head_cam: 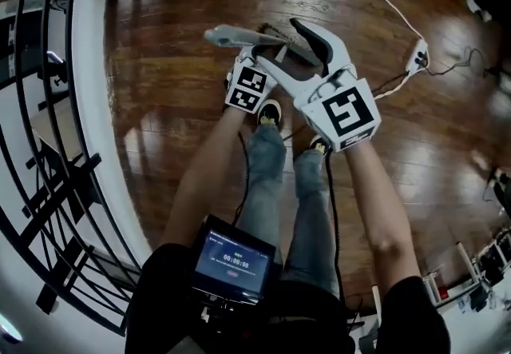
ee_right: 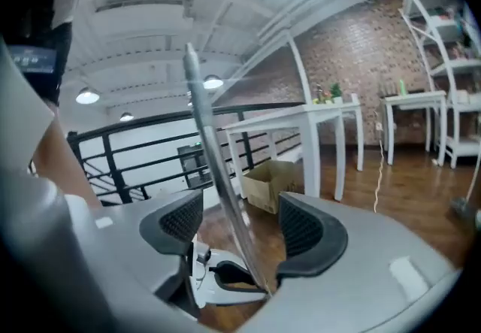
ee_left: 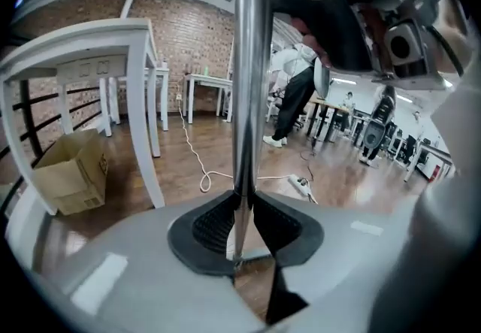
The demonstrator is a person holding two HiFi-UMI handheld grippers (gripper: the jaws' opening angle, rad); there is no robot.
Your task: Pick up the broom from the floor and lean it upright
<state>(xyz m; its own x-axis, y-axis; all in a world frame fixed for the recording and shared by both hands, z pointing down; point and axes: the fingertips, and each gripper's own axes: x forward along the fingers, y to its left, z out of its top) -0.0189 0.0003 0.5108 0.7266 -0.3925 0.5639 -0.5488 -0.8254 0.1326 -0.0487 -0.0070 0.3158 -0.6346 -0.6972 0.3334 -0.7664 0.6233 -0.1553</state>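
- The left gripper (ee_left: 242,200) is squeezed shut on the broom handle (ee_left: 252,61).
- The handle is a shiny metal pole. In the left gripper view it stands straight up and down, right in the middle.
- The two dark pads (ee_left: 210,226) of the left gripper press on the pole, one from each side. The pole goes up from the pads and out past the top of the view.
- The right gripper (ee_right: 240,226) has its fingers wide apart.
- The same pole runs through the gap between the right gripper's pads (ee_right: 304,230). In that view it leans, with its top tipped to the left.
- Low down, the pole passes close by the pad on the right of that view. It sits well away from the other pad. Neither pad squeezes it.
- In the head view both grippers are held out close together, above the person's jeans (head_cam: 267,177) and shoes.
- A dark shape lies just under the grippers there. It may be the brush end of the broom, but the view is too crowded to be sure.
- Below is a brown wood floor (head_cam: 176,81). A black railing (head_cam: 40,145) curves along the left.
- A white table (ee_left: 98,46) stands near a cardboard box (ee_left: 71,170).
- A white cable (ee_left: 199,166) runs over the floor to a power strip (ee_left: 301,185).
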